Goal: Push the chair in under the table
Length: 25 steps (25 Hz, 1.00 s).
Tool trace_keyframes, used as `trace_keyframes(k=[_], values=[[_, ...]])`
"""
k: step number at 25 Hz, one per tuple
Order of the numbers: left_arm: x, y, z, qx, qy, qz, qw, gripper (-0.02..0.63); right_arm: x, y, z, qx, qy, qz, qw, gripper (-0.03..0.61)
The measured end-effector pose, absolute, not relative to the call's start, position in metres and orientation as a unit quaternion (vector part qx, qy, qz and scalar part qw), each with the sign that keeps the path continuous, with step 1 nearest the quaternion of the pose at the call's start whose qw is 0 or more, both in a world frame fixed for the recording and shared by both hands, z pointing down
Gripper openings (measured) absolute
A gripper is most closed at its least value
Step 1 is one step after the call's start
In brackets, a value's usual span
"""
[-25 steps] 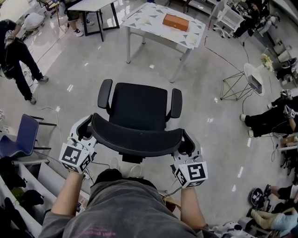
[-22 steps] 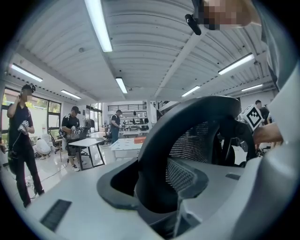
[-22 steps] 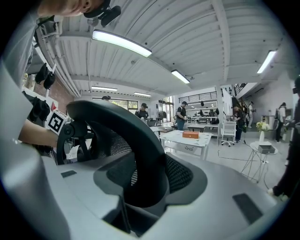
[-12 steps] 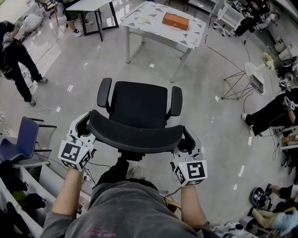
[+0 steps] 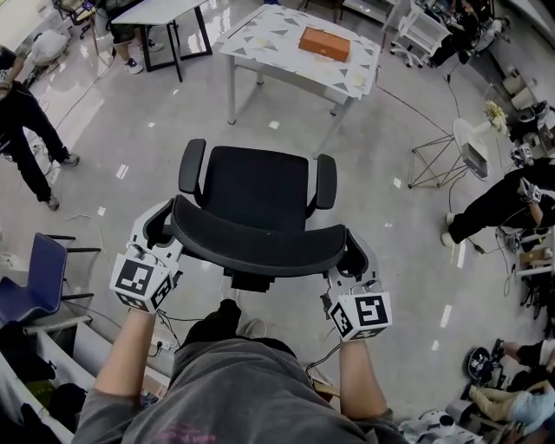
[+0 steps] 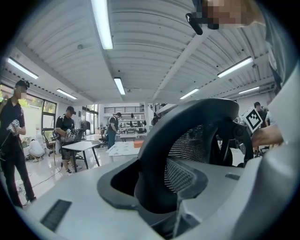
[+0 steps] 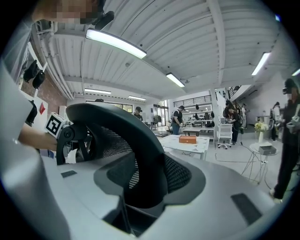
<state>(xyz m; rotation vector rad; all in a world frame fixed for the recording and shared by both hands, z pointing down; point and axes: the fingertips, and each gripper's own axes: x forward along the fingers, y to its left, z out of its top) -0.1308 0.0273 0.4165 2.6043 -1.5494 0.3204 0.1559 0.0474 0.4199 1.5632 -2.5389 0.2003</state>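
Observation:
A black office chair (image 5: pixel 257 189) with armrests stands on the grey floor, its seat facing a white table (image 5: pixel 260 45) farther ahead that carries an orange box (image 5: pixel 325 41). My left gripper (image 5: pixel 160 232) is at the left end of the curved backrest (image 5: pixel 260 247), and my right gripper (image 5: pixel 351 256) is at the right end. In the left gripper view the backrest frame (image 6: pixel 187 136) fills the gap of the left gripper (image 6: pixel 157 183), whose jaws are closing on it. In the right gripper view the right gripper (image 7: pixel 150 180) holds the frame (image 7: pixel 140 136) the same way. Open floor separates chair and table.
A second table (image 5: pixel 160 10) stands at the far left. A blue chair (image 5: pixel 30 277) and a standing person (image 5: pixel 22 121) are on the left. On the right are a wire frame (image 5: pixel 434 160), a small round stand (image 5: pixel 473 143) and a seated person (image 5: pixel 494 204). Cables lie near my feet.
The chair has rolled forward toward the white table, and both grippers have moved with it on the backrest's ends. The person at the left has shifted a little.

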Motion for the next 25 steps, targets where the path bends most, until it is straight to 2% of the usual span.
trace_keyframes(k=[25], values=[[-0.152, -0.116, 0.415, 0.878, -0.466, 0.107, 0.027, 0.175, 0.129, -0.062, 0.417, 0.574, -0.814, 0.049, 0.079, 0.187]])
